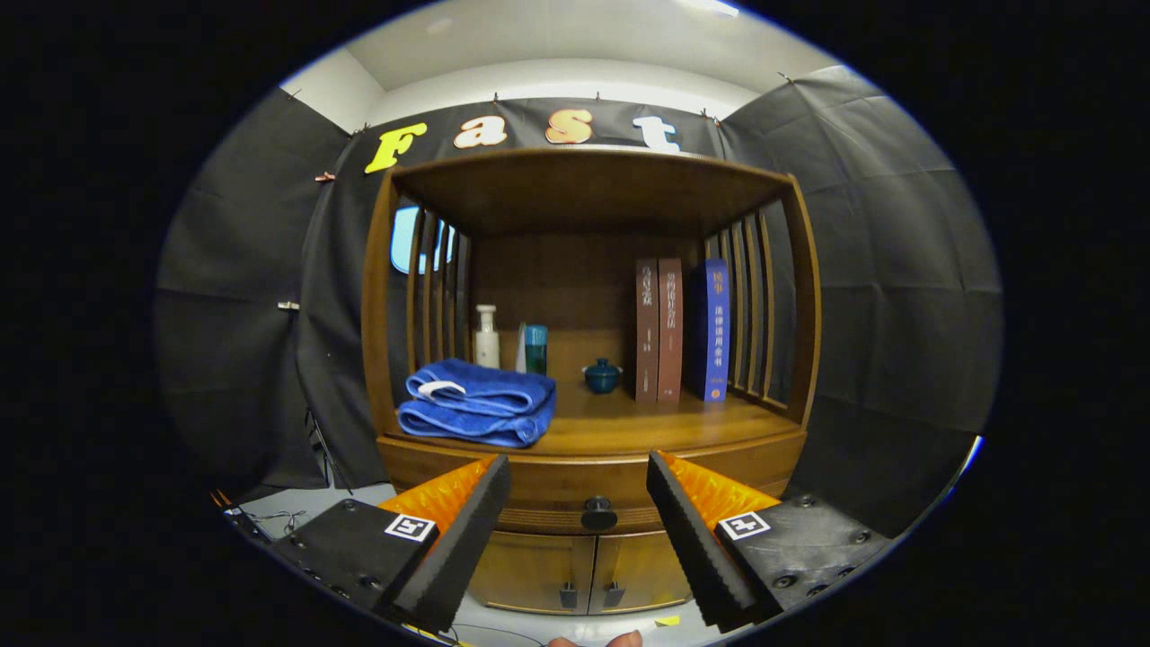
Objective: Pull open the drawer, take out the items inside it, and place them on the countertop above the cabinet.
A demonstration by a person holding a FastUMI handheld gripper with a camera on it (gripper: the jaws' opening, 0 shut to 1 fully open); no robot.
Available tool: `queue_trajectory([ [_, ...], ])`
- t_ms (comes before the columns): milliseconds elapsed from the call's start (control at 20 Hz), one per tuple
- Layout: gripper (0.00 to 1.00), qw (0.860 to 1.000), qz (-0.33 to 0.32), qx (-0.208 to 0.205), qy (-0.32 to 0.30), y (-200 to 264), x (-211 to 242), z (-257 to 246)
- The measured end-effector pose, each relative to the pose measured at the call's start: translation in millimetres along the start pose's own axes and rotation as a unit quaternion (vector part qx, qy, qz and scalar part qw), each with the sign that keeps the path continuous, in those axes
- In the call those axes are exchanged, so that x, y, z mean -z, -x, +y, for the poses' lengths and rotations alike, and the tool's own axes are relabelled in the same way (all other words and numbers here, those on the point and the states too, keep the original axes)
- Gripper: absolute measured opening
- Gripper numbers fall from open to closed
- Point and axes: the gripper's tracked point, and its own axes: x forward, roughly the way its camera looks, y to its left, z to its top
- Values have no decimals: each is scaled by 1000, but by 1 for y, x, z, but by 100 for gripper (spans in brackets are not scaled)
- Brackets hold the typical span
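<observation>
The drawer (597,503) is sitting flush in the front of the wooden cabinet (593,467), so by the look of it the task is only just beginning: nothing is pulled open yet, and whatever is lying inside is staying hidden behind the closed front. Its dark round knob (598,514) is showing at the middle of the drawer front, directly between the two fingers of the tool (579,490) and a little beyond their tips. The tool is hanging with its fingers spread wide apart, gripping nothing and touching neither the knob nor the wood.

Just above the drawer, the bench (629,427) where the items are meant to end up is already carrying several things. A folded blue towel (476,403) is lying above and left of the knob, near the front edge. Behind the towel a white pump bottle (486,337) and a teal cylindrical container (535,349) are standing upright against the back panel. A small dark blue lidded pot (602,376) is sitting almost straight above the knob, further back. Right of the pot two brown books (659,328) and a blue book (714,328) are standing upright. Bare wood is remaining in front of the pot and books.

Below the drawer, two cabinet doors (579,571) are staying shut.

Still to do, as I judge it: grasping the knob, pulling, emptying, placing.
</observation>
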Motion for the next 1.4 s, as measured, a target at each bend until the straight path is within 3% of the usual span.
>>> queue_trajectory([
  [500,99,995,96,26,6,-89,119,-16],
  [750,53,995,95,22,-5,-95,131,-16],
  [800,52,995,96,21,-4,-97,132,-16],
  [950,35,995,94,18,10,-95,134,-17],
  [1100,35,995,103,11,4,-89,133,-17],
  [1400,35,994,109,19,0,-34,134,-21],
])
